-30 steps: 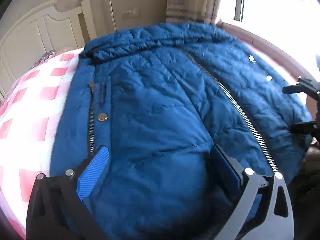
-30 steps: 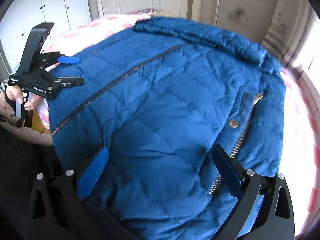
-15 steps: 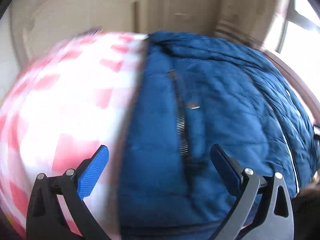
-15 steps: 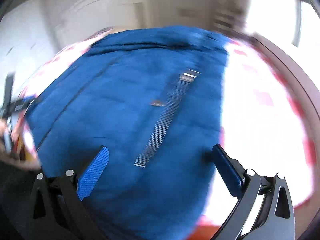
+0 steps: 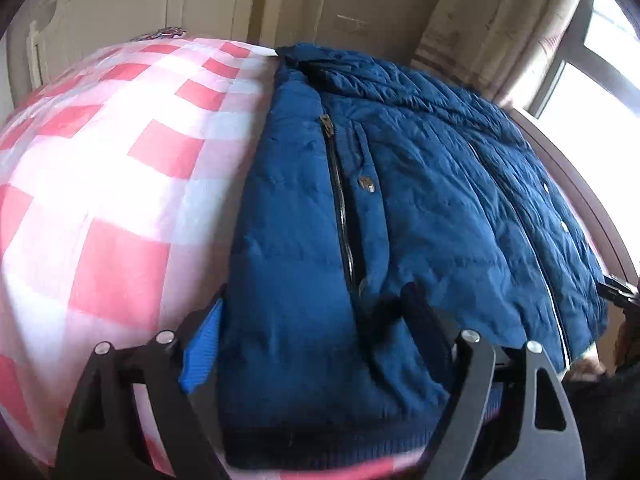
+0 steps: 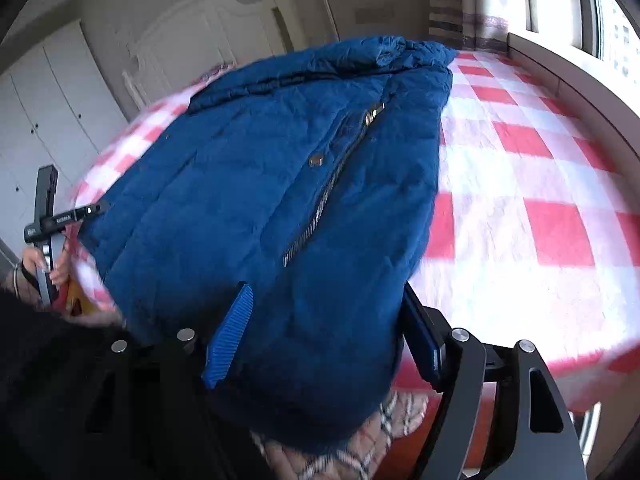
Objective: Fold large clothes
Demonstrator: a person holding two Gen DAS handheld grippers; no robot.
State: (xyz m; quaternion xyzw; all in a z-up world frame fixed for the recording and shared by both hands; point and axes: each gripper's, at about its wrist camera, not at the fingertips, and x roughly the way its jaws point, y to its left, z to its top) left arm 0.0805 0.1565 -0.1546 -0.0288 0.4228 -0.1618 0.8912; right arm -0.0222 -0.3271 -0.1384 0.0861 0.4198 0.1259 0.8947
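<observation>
A puffy blue jacket lies zipped, front up, on a red-and-white checked bedspread. My left gripper straddles the jacket's lower left hem corner. Its jaws are closing with the padded fabric between them, and the fabric bunches against the right finger. In the right wrist view the jacket fills the middle. My right gripper straddles its lower right hem corner, jaws closing with fabric between the pads. A hand holds the left gripper at the far left.
A white headboard and wall stand behind the bed. White wardrobe doors are at the left, and a window with a curtain at the right. A plaid cloth hangs below the bed's near edge.
Both grippers have swung outward from the jacket's middle to its two lower corners. Their jaws, wide apart before, have narrowed around the hem.
</observation>
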